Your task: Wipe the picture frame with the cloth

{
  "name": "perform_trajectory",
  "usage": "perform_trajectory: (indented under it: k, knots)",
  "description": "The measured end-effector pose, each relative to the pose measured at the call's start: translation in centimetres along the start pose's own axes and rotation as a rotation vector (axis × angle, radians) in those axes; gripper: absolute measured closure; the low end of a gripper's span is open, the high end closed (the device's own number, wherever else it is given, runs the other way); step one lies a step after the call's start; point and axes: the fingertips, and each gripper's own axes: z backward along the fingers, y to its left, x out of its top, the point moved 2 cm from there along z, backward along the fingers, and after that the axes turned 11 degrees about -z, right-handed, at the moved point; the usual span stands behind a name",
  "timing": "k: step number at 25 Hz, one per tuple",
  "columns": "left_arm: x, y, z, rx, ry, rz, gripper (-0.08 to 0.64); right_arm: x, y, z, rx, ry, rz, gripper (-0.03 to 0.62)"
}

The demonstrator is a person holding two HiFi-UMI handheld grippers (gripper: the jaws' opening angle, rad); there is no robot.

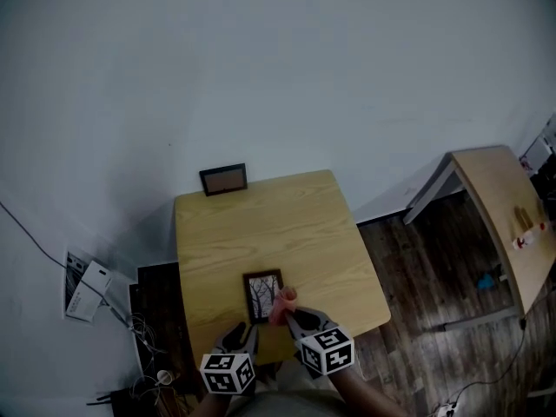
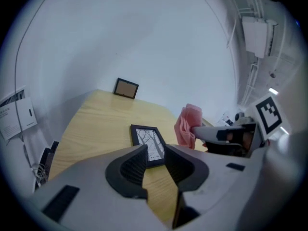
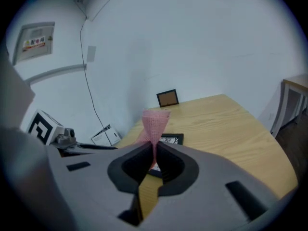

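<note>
Our left gripper (image 1: pixel 249 328), 7 o'clock, clamps the picture frame (image 2: pixel 147 137); our right gripper (image 1: pixel 292 313), 5 o'clock, pinches the cloth (image 3: pixel 155 121); both angled down.

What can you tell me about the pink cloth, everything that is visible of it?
The pink cloth is thin, mesh-like fabric, crumpled and twisted into a narrow bunch. The right gripper is shut on its lower part; the free end fans out beyond the jaws. It is over the near part of the wooden table, close beside the picture frame; whether it touches the frame I cannot tell.
</note>
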Motion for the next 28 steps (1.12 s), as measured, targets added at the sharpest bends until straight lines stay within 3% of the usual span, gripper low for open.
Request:
perform_trajectory:
  k: [6,11,16,21,28]
  knots:
    - [1.2,-1.0,5.3,-0.104,-0.078,-0.046,0.497,-1.5,4.8,4.2,-0.014,-0.111,-0.085,0.577]
    - [1.3,-0.7,9.5,-0.129,-0.124,-0.056,0.515,-2.7,9.2,7.1,-0.027,-0.19,-0.093,0.577]
    - [1.0,-0.5,13.3,-0.144,-0.162,-0.095,0.535,-4.2,12.6,9.8,-0.074,-0.243,-0.022,0.577]
    - [0.0,0.1,16.3,-0.168,-0.187,-0.076,0.548,-5.9,15.6,11.6,-0.106,-0.269,0.056,0.578]
    - [-2.0,1.1,19.1,-0.187,-0.19,-0.066,0.552,-7.8,18.6,12.5,-0.119,-0.307,0.079,0.578]
